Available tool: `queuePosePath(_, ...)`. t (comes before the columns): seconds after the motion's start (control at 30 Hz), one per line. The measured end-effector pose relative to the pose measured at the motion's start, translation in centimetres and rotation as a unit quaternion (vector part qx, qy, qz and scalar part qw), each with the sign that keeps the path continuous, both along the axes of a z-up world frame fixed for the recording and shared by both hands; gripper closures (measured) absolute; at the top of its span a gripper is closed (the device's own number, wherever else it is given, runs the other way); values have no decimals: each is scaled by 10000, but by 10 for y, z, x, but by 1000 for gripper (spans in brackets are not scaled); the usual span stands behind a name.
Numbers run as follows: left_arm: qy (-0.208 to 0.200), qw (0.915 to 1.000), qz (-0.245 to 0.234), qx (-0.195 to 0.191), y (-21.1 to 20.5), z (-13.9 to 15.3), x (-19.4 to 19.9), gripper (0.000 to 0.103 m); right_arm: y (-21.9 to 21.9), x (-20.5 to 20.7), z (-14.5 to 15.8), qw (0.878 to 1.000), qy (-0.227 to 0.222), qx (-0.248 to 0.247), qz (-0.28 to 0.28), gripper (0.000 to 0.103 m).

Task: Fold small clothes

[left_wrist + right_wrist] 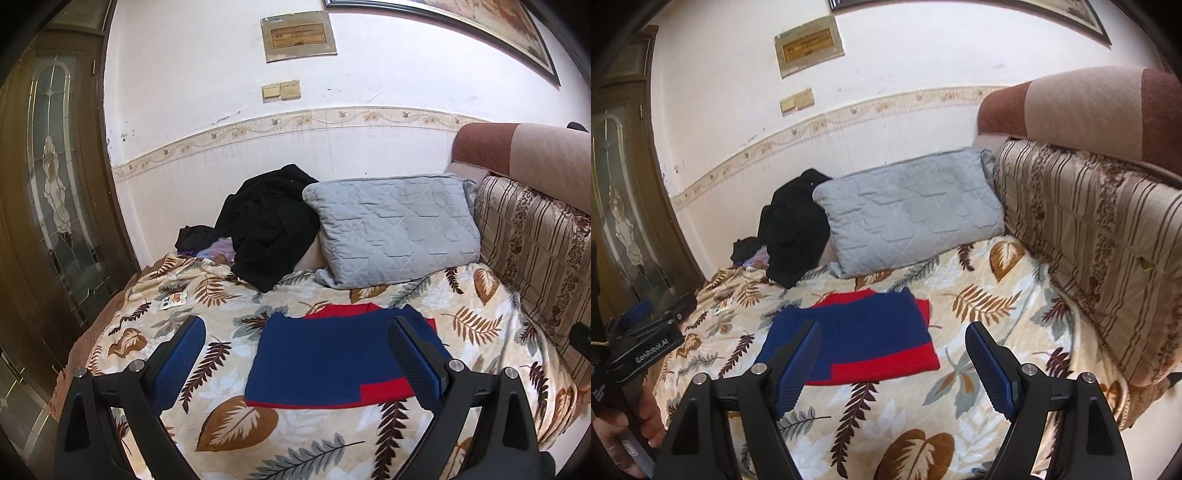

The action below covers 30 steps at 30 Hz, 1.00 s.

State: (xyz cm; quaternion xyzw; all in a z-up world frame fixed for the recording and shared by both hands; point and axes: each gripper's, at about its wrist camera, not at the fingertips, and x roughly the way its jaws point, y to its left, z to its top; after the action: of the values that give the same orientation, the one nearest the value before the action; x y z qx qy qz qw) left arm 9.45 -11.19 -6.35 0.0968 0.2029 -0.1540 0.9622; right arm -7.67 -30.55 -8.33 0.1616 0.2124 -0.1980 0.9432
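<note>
Left wrist view showed the left gripper [295, 354] with jaws spread wide and nothing between its pads, raised above the folded blue-and-red garment [332, 365]. That garment lay flat near the middle of the leaf-patterned blanket [236, 424]. The right gripper [894, 362] likewise stood wide apart and empty. A grey pillow [395, 229] and black clothing [266, 221] sat along the blanket's far edge.
</note>
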Motion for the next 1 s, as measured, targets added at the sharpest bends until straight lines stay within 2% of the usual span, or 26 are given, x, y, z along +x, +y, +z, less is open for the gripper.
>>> queuePosePath(0.43, -68, 9996, -264, 2, -13, 8, -14, 5, -7, -26, 12, 9999, -74, -68, -139, 20)
queuePosePath(0.7, -80, 9998, 21, -156, 17, 9, -3, 5, 8, -17, 14, 9999, 17, -113, -45, 20)
queuePosePath(1.0, -250, 9989, 280, -277, 47, 12, 2, 5, 42, 8, 19, 9990, 25, -304, 315, 20)
